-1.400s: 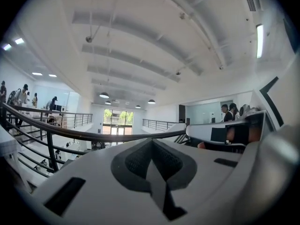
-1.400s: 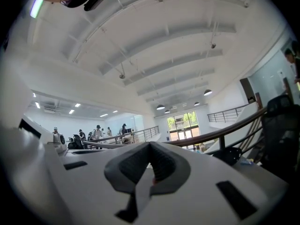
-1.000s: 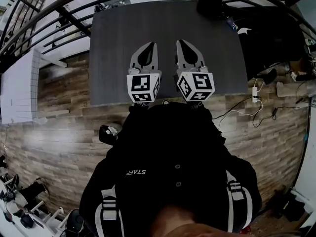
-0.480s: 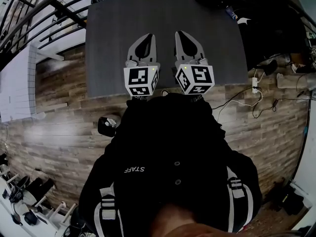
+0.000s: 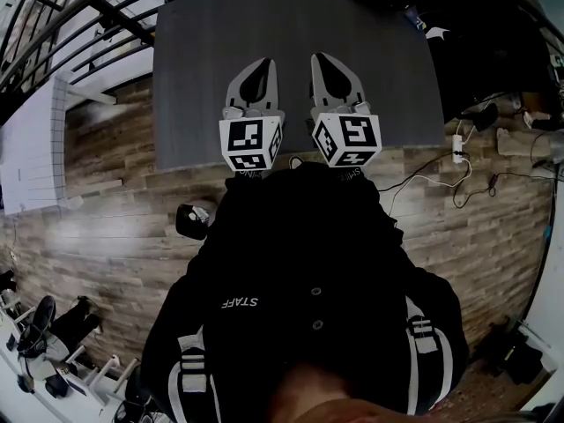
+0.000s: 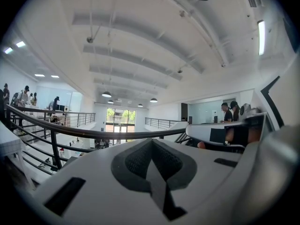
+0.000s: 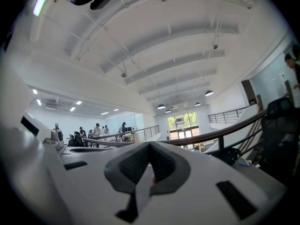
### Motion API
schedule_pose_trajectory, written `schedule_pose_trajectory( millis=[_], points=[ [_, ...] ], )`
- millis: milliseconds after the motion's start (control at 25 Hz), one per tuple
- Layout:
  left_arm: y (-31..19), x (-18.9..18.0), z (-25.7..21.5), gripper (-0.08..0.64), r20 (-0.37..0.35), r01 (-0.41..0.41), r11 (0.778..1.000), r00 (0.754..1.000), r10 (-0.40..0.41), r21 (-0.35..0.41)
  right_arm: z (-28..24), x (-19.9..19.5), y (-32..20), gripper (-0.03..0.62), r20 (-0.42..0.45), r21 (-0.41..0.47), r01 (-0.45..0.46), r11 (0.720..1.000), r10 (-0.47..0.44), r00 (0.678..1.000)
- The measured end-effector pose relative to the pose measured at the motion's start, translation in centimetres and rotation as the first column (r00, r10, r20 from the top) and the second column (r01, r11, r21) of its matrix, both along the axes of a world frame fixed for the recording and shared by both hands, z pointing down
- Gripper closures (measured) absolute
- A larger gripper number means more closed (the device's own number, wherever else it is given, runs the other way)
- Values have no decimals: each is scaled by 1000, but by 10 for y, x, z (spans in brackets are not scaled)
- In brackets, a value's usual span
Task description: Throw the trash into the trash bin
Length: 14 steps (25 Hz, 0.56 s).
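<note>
**Left claw**: held over the near edge of the worktop, with its tips pointing away from the person. The marker cube sits at its rear. In the left gripper view the dark ribbed pads meet at the tip. The claw is closed, with nothing between the pads.

**Right claw**: just beside the left claw and parallel to it, over the same edge of the worktop. Its own marker cube is at the rear. In the right gripper view its pads are pressed together. This claw is also closed and carries nothing.

**Worktop**: dark grey and rectangular, standing on the wood-plank floor.

**Person**: seen from above in a black jacket with "STAFF" printed on the front.

**Trash, trash bin**: no view shows where either of them is.

**Floor items**:
- A small dark item with a pale patch on top lies just left of the person. It is too small to identify.
- A white power strip with trailing cables lies right of the worktop.

**Surroundings**:
- A dark metal railing curves past the far side of the worktop.
- Both gripper views tilt upward to a white ribbed ceiling.
- Pendant lamps hang from the ceiling.
- Distant figures stand along the railing.
</note>
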State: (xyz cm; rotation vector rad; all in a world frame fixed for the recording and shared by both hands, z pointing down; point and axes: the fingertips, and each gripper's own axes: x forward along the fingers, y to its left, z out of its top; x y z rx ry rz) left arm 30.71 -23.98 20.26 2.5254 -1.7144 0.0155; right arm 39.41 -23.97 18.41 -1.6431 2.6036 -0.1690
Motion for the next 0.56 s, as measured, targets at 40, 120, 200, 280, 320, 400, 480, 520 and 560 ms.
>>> schedule_pose_trajectory(
  millis=[40, 120, 200, 280, 320, 400, 480, 520, 560],
  points=[
    [1, 0, 0, 560, 1, 2, 1000, 1000, -2, 0, 1, 0, 1, 578, -3, 0, 2, 1000, -2, 1000],
    [2, 0, 1, 560, 2, 5, 1000, 1000, -5, -1, 2, -1, 2, 578, -11, 1, 6, 1000, -6, 1000],
    [2, 0, 2, 560, 3, 8, 1000, 1000, -8, -3, 3, -2, 3, 578, -17, 2, 11, 1000, -11, 1000],
    [4, 0, 2, 560, 5, 10, 1000, 1000, -10, -5, 3, -2, 4, 578, -22, 3, 14, 1000, -14, 1000],
    [4, 0, 2, 560, 6, 11, 1000, 1000, -11, -6, 4, -2, 5, 578, -23, 2, 14, 1000, -14, 1000],
    [5, 1, 3, 560, 7, 13, 1000, 1000, -13, -6, 4, 0, 5, 578, -24, 1, 14, 1000, -14, 1000],
    [5, 2, 4, 560, 9, 13, 1000, 1000, -13, -8, 5, 1, 5, 578, -24, 1, 14, 1000, -14, 1000],
    [4, 3, 4, 560, 10, 13, 1000, 1000, -13, -9, 5, 2, 5, 578, -24, 2, 15, 1000, -15, 1000],
    [4, 3, 5, 560, 11, 13, 1000, 1000, -13, -10, 5, 2, 4, 578, -24, 3, 15, 1000, -15, 1000]
  ],
)
